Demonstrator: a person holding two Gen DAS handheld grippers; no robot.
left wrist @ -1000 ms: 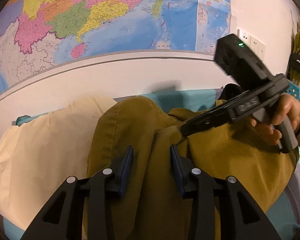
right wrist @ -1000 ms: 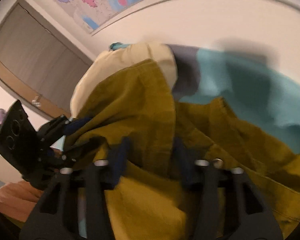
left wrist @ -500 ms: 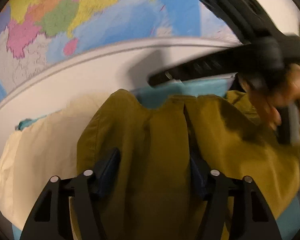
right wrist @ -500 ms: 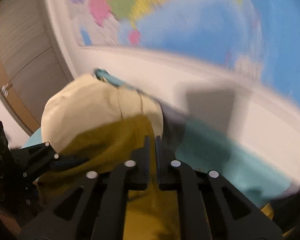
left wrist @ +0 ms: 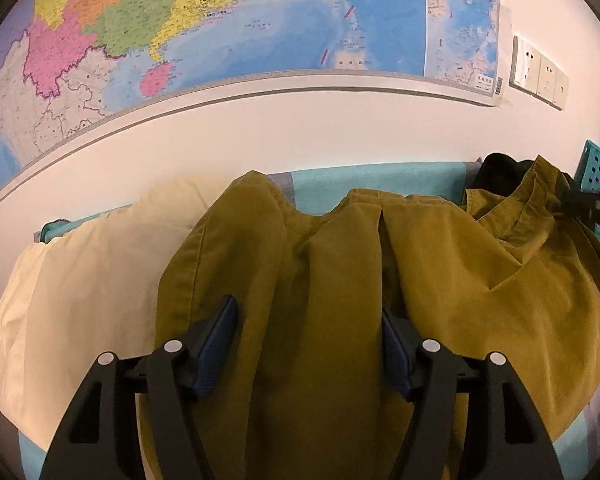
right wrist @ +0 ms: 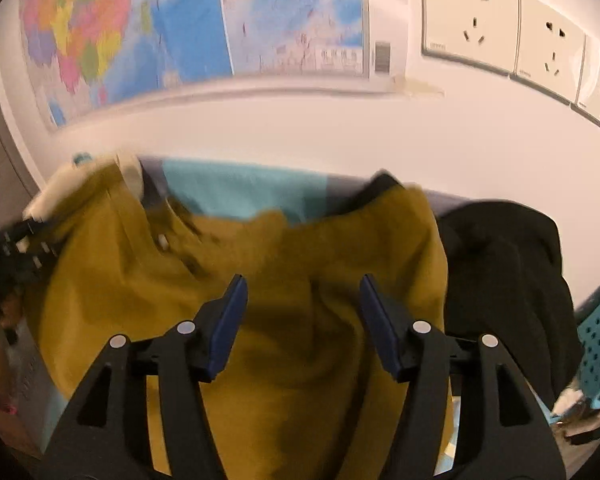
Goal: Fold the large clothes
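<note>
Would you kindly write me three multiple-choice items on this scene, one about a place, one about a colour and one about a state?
1. What hangs on the wall above the bed?
A. a mirror
B. a map
C. a clock

2. What colour is the garment under the grippers?
A. mustard
B. red
C. white

3. How does the left gripper stand?
A. shut on the garment
B. shut on the pillow
C. open over the garment

Answers:
1 B: the map fills the wall above the bed.
2 A: the garment is mustard in both views.
3 C: the left gripper has its jaws opening, pads clear of the cloth; the pillow lies aside.
</note>
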